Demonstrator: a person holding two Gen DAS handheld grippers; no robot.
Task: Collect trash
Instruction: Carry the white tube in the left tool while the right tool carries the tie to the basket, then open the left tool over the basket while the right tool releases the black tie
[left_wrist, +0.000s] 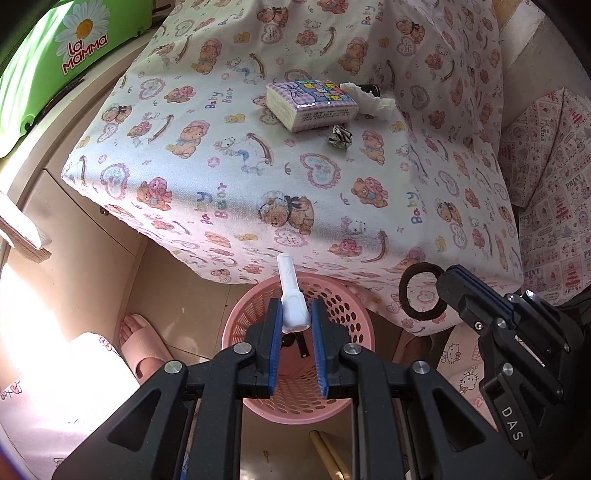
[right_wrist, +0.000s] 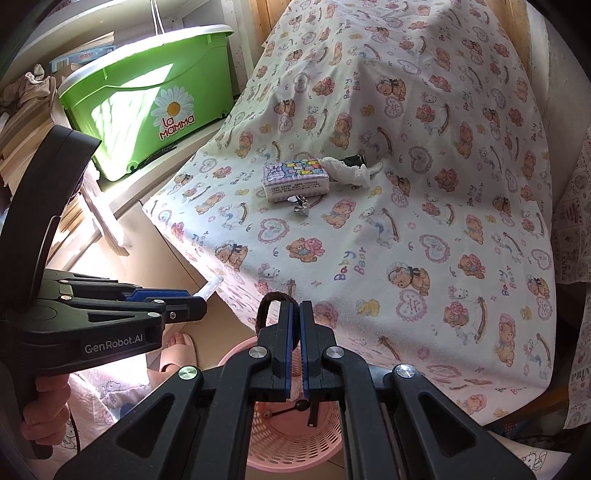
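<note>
Over the pink basket (left_wrist: 258, 306), left gripper (left_wrist: 295, 317) pinches a white tube (left_wrist: 291, 306); right gripper (right_wrist: 295, 314) pinches a dark hair tie (right_wrist: 266, 308).

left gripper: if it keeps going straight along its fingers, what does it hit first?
Most likely the pink basket. The left gripper, shut on a white plastic piece, points steeply down over the basket's open mouth, so it would probably enter the basket rather than reach the cloth-covered table. Depth is unclear.
</note>
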